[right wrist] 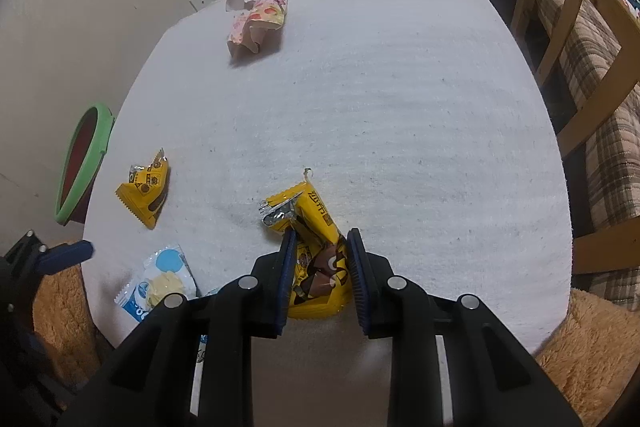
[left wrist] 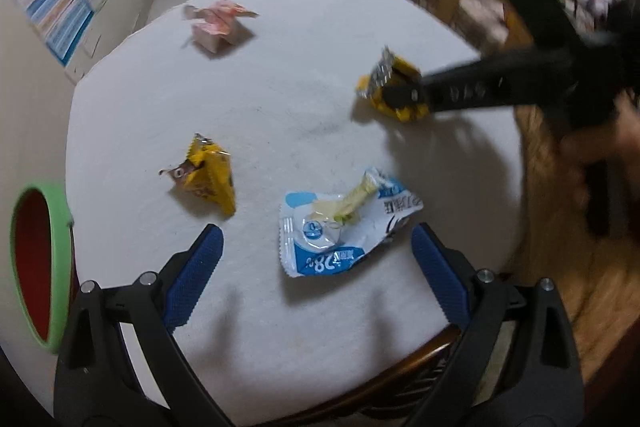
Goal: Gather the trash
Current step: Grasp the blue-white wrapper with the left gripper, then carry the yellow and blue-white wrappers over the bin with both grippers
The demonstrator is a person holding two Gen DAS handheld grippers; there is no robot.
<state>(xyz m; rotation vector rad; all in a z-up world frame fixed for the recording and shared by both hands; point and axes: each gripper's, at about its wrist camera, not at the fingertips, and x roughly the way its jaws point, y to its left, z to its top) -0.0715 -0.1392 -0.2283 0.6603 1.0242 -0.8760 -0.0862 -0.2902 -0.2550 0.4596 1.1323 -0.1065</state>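
The left gripper (left wrist: 316, 247) points steeply down, its blue fingers (left wrist: 196, 275) spread wide with nothing pinched. The right gripper (right wrist: 322, 259) — also angled down — has its fingers (right wrist: 286, 275) drawn close, pressing a yellow wrapper (right wrist: 316, 267).

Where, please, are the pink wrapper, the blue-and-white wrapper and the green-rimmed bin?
pink wrapper (right wrist: 256, 27), right wrist view, its crumpled middle.
blue-and-white wrapper (left wrist: 340, 239), left wrist view, its printed front.
green-rimmed bin (left wrist: 60, 247), left wrist view, its green rim.

tbl ctr (right wrist: 380, 87) free | bed rail (right wrist: 568, 27) blocks R edge
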